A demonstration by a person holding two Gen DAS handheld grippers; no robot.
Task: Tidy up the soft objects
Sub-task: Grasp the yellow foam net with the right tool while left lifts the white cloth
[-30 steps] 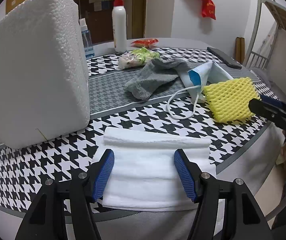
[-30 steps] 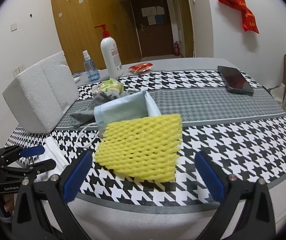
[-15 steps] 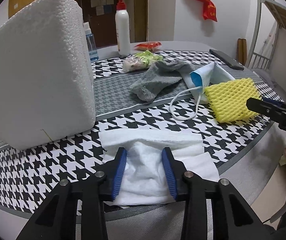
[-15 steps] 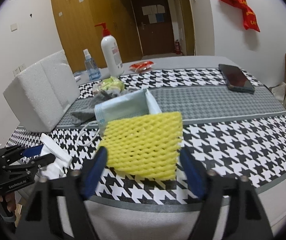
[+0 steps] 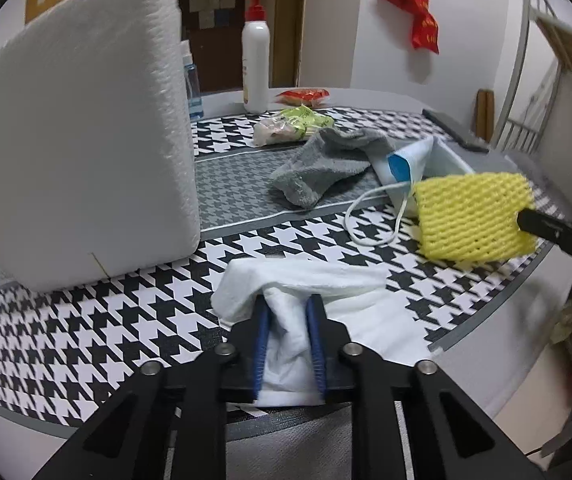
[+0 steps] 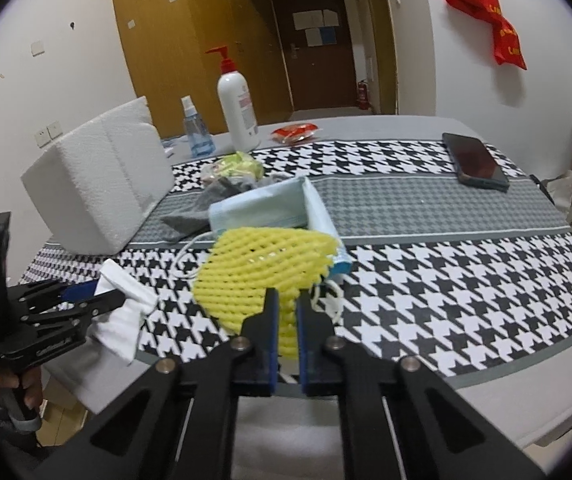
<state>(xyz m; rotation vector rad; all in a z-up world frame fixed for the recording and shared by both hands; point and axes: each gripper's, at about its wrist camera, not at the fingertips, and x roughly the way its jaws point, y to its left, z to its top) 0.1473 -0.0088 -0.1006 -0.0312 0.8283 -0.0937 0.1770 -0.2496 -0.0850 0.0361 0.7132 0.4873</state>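
My left gripper [image 5: 289,304] is shut on a folded white cloth [image 5: 305,280] at the table's near edge, bunching it between the blue pads. The cloth also shows in the right wrist view [image 6: 126,300]. My right gripper [image 6: 285,300] is shut on a yellow foam net [image 6: 262,276] and holds it lifted slightly off the table; the net also shows in the left wrist view [image 5: 471,216]. A grey sock [image 5: 325,164] and a blue face mask [image 6: 270,208] lie behind the net.
A large white foam block [image 5: 82,140] stands at the left. A pump bottle [image 6: 237,108], a small spray bottle [image 6: 192,134], snack packets [image 5: 293,126] and a phone [image 6: 473,160] sit farther back on the houndstooth tablecloth [image 6: 445,280].
Both grippers have closed: the left onto the white cloth, bunching it, and the right onto the yellow foam net, which now curls up off the table.
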